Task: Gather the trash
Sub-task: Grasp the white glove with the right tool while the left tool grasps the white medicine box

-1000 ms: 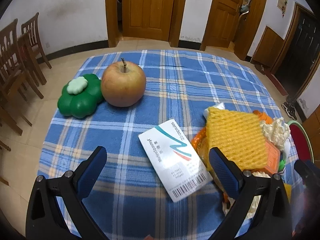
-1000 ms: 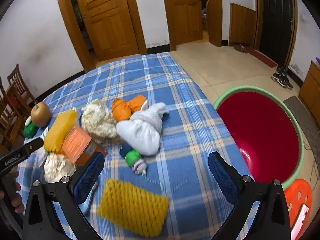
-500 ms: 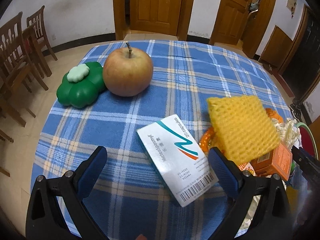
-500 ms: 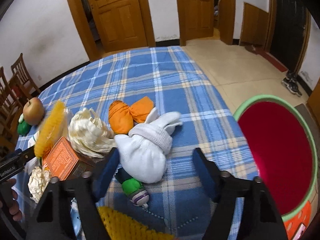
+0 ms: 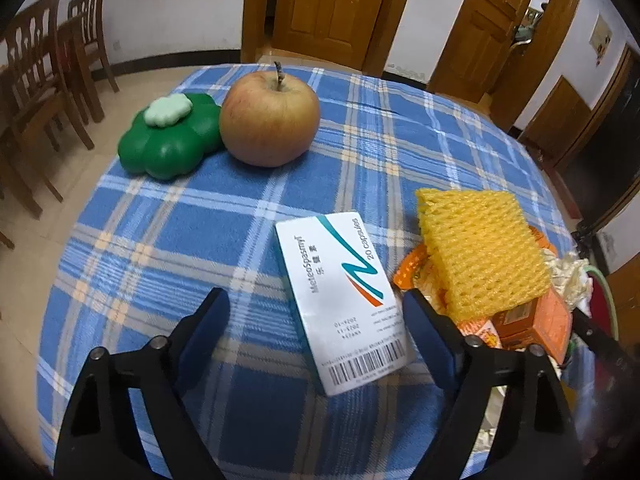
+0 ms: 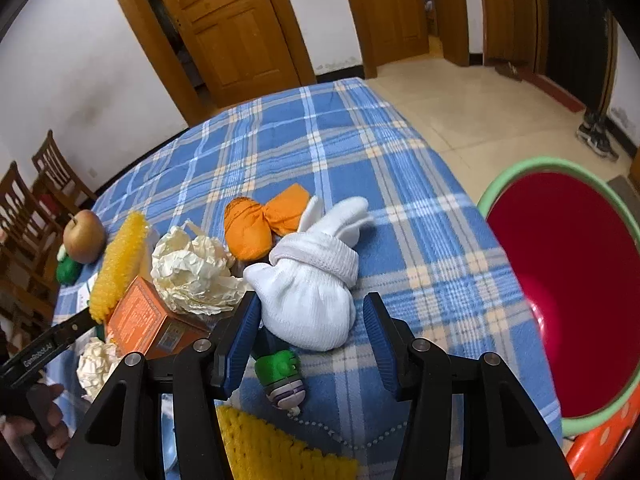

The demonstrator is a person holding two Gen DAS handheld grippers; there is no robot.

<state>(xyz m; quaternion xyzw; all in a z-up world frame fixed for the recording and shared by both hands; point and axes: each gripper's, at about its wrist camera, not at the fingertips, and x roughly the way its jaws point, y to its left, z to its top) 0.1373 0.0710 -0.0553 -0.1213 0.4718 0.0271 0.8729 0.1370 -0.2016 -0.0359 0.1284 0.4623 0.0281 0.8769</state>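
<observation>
The step in hand was the grasp, on both sides at once. The right claw (image 6: 310, 334) had come down over the white rolled sock (image 6: 310, 284), which lay on the blue plaid surface (image 6: 332, 148) between its blue pads. The jaws had just been closing, yet a gap showed at the right pad, and at the left pad I could not tell whether it touched. The left claw (image 5: 316, 334) straddled the near end of the white capsule box (image 5: 344, 292); its jaws had also just been narrowing but stood wide, clear of the box on both sides.

Judging from this, each claw needed to finish its squeeze, lift, and carry its item to the red basin with the green rim (image 6: 560, 288), which stood beyond the edge of the surface on the right.

The rest of the litter lay piled between the two: yellow foam net (image 5: 480, 252), crumpled paper (image 6: 192, 268), an orange carton (image 6: 148, 320) and an orange cloth bundle (image 6: 260, 224). The apple (image 5: 270, 118) and green clover-shaped toy (image 5: 170, 140) sat apart.

A small green toy (image 6: 278, 372) was half hidden behind the right claw's left pad. A second foam net was cut off by the bottom edge. What lay beneath the pile could not be made out.
</observation>
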